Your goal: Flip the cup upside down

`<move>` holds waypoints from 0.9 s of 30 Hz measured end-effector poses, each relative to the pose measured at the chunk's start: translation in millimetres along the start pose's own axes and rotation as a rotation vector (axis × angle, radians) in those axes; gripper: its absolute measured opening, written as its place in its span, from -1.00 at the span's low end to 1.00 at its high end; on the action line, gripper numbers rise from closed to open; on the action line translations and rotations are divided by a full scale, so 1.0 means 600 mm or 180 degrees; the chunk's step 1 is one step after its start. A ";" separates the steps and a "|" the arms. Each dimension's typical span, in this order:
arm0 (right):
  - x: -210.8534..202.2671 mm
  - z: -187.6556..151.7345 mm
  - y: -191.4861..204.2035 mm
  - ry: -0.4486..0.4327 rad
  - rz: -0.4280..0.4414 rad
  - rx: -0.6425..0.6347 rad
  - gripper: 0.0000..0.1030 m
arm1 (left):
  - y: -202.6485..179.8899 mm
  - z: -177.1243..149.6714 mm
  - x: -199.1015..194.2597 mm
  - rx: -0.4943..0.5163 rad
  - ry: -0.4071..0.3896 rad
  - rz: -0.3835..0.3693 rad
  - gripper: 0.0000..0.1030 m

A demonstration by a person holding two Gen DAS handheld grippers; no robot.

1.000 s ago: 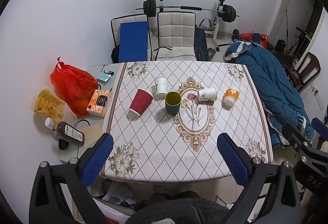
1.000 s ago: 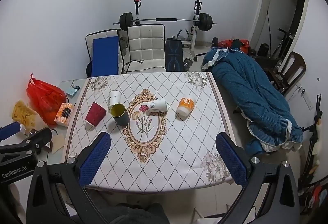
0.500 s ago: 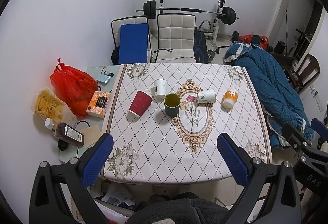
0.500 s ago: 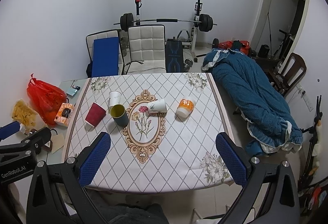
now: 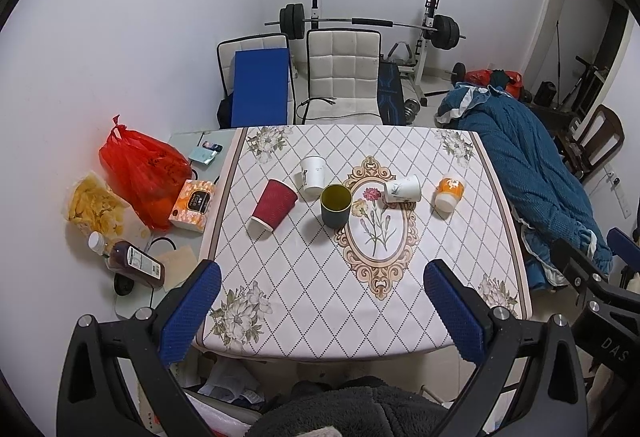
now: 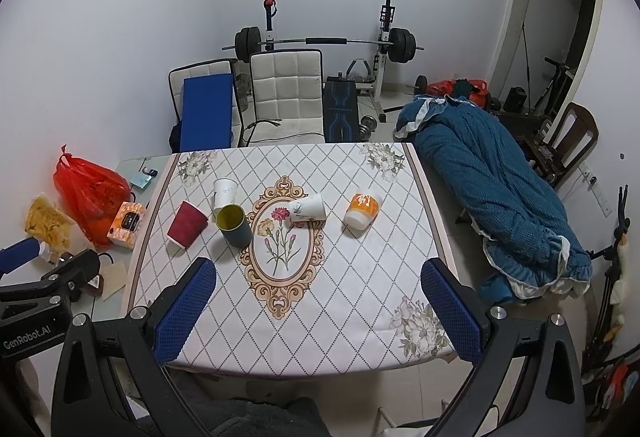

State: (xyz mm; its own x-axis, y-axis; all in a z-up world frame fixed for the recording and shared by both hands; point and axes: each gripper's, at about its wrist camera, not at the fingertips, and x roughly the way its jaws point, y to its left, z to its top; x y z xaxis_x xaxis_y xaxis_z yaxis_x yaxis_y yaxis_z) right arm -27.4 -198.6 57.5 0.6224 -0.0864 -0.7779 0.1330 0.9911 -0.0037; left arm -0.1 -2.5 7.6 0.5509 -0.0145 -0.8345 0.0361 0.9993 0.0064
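Several cups sit on the patterned tablecloth (image 5: 320,277). A dark green cup (image 5: 336,205) stands upright, mouth up; it also shows in the right wrist view (image 6: 234,225). A red paper cup (image 5: 274,205) (image 6: 187,225) is upside down. A white cup (image 5: 312,175) (image 6: 224,193) stands behind them. Another white cup (image 5: 403,189) (image 6: 307,208) lies on its side. An orange-and-white cup (image 5: 449,193) (image 6: 362,209) is upside down. My left gripper (image 5: 322,313) and right gripper (image 6: 318,311) are open and empty, held high over the table's near edge.
A side table (image 5: 132,297) at the left holds a red bag (image 5: 140,165), a snack bag (image 5: 94,207), a tissue box (image 5: 193,205) and a bottle (image 5: 132,261). Two chairs (image 5: 344,77) and a barbell rack stand behind. A blue blanket (image 5: 532,173) lies on the right.
Both grippers have pulled back and risen a little, so the table looks slightly smaller and farther. The cups have not moved.
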 end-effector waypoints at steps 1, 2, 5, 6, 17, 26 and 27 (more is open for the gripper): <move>-0.001 0.000 0.000 -0.0001 0.0007 0.0002 1.00 | 0.000 -0.001 0.000 0.0001 0.0001 -0.0003 1.00; -0.001 0.001 0.000 -0.0002 0.0013 0.0004 1.00 | 0.000 -0.001 0.000 0.0002 0.0000 -0.0004 1.00; -0.003 0.002 0.001 -0.0009 0.0028 0.0002 1.00 | 0.000 0.001 -0.002 -0.0001 -0.0003 0.0002 1.00; -0.004 0.001 0.001 -0.0004 0.0034 -0.0001 1.00 | 0.001 0.003 -0.006 -0.0006 -0.0008 0.0001 1.00; -0.002 0.002 0.000 0.0012 0.0070 0.0001 1.00 | 0.005 0.008 -0.011 -0.0005 -0.0032 0.0019 1.00; -0.002 0.001 0.000 0.0005 0.0079 0.0009 1.00 | 0.004 0.008 -0.011 -0.0002 -0.0032 0.0020 1.00; -0.002 0.002 0.000 0.0007 0.0087 0.0013 1.00 | 0.004 0.007 -0.011 -0.0001 -0.0032 0.0024 1.00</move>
State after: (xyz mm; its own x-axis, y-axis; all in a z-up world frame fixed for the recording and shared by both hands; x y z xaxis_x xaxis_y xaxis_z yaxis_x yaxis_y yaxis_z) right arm -27.3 -198.5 59.2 0.6240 -0.0591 -0.7791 0.1191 0.9927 0.0201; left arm 0.2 -0.4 15.5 0.5595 -0.0073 -0.8288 0.0317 0.9994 0.0125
